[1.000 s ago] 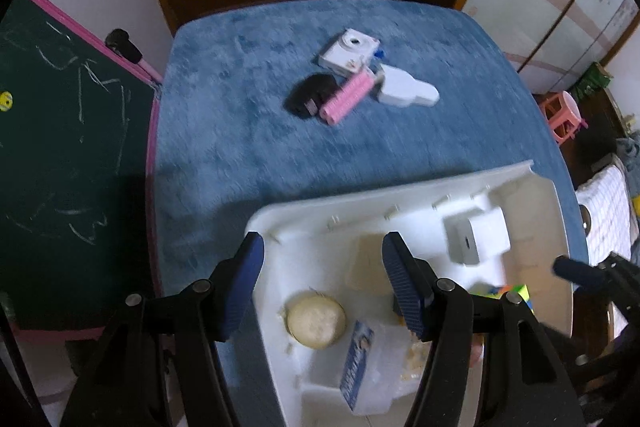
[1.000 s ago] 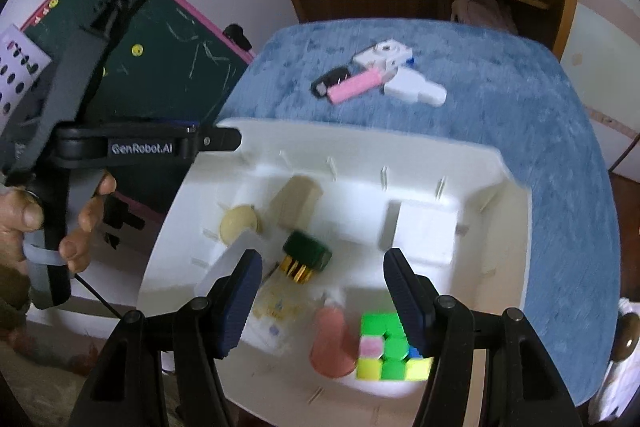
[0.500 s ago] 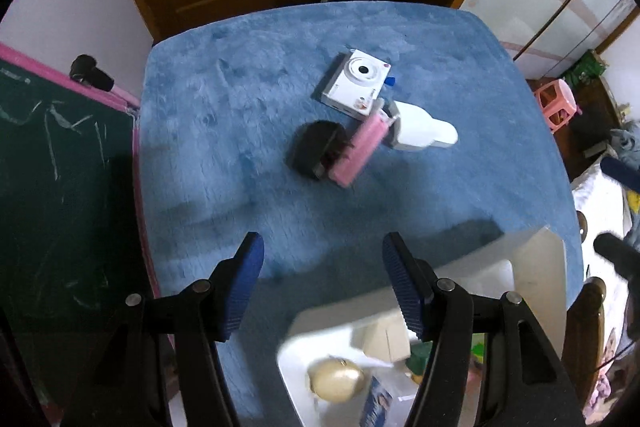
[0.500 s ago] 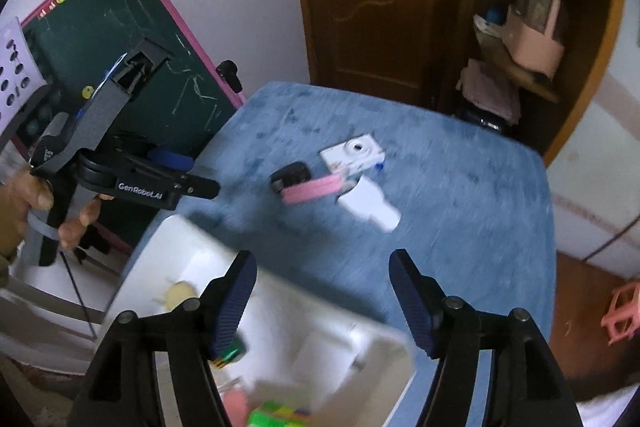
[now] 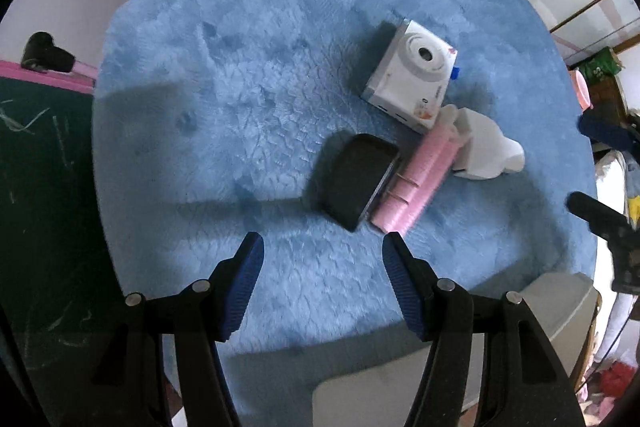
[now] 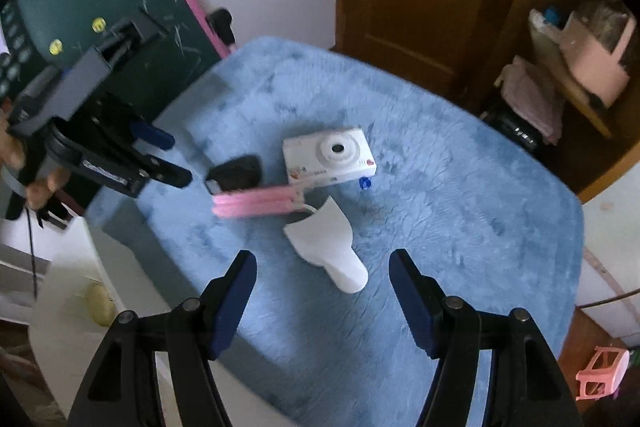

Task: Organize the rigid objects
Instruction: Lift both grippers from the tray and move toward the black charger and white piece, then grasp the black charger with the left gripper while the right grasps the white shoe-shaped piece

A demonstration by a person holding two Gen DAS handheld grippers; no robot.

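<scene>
A: What lies on the blue cloth point(image 5: 240, 107)?

B: Four loose items in one cluster: a white toy camera point(image 5: 412, 83), a black flat case point(image 5: 356, 181) touching a pink ridged bar point(image 5: 416, 175), and a white nozzle-shaped piece point(image 6: 328, 247) just beside the bar's far end.

A: And the grippers?

B: The left gripper point(image 5: 322, 281) hangs above the cloth near the black case, jaws apart and empty. The right gripper point(image 6: 322, 301) faces the white piece, jaws standing wide with nothing between them.

A: Progress?

B: The white tray point(image 6: 72, 291) at the cloth's near edge holds at least one pale round item point(image 6: 98, 303); its other contents are out of view. The four clustered items appear yet to be sorted.
</scene>
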